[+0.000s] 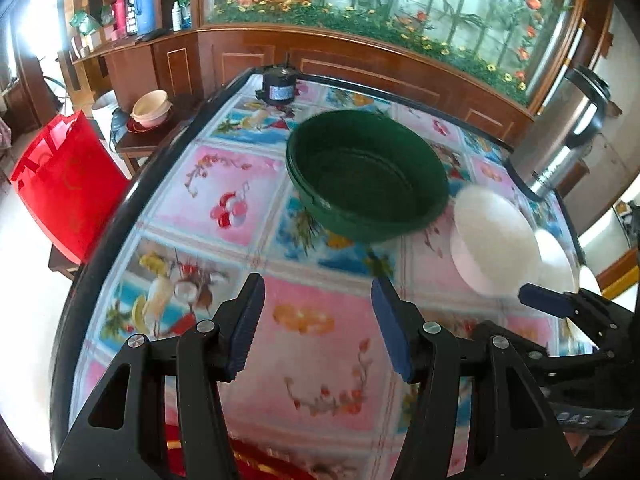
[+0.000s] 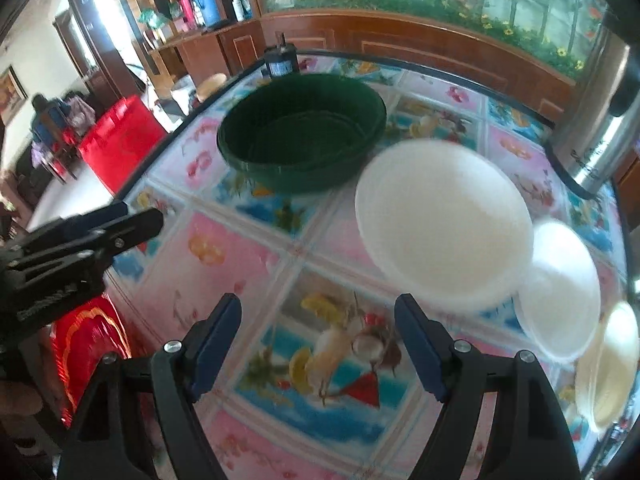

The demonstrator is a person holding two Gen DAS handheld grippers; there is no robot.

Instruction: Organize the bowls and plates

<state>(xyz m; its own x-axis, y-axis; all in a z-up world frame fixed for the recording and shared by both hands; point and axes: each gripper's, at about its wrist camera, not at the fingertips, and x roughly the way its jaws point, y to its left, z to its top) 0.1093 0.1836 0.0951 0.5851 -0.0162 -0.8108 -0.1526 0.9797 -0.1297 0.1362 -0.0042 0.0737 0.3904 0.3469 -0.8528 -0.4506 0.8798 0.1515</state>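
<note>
A dark green basin (image 1: 368, 176) (image 2: 300, 136) stands empty near the far middle of the table (image 1: 240, 200). Right of it lies a large white plate (image 2: 444, 224) (image 1: 496, 240). A smaller white bowl (image 2: 560, 292) comes after it, then a cream bowl (image 2: 612, 360) at the right edge. My left gripper (image 1: 320, 328) hovers open over the patterned cloth, short of the basin, with nothing between its pads. My right gripper (image 2: 318, 344) is open and empty too, just short of the large plate's near rim. In the left wrist view one of its fingers (image 1: 540, 300) shows beside the plate.
A tall steel flask (image 1: 568, 132) (image 2: 596, 140) stands at the table's far right corner. A small black motor-like object (image 1: 276, 84) sits at the far edge. Left of the table are a red bag (image 1: 60, 176) and a side table with a cream bowl (image 1: 150, 110).
</note>
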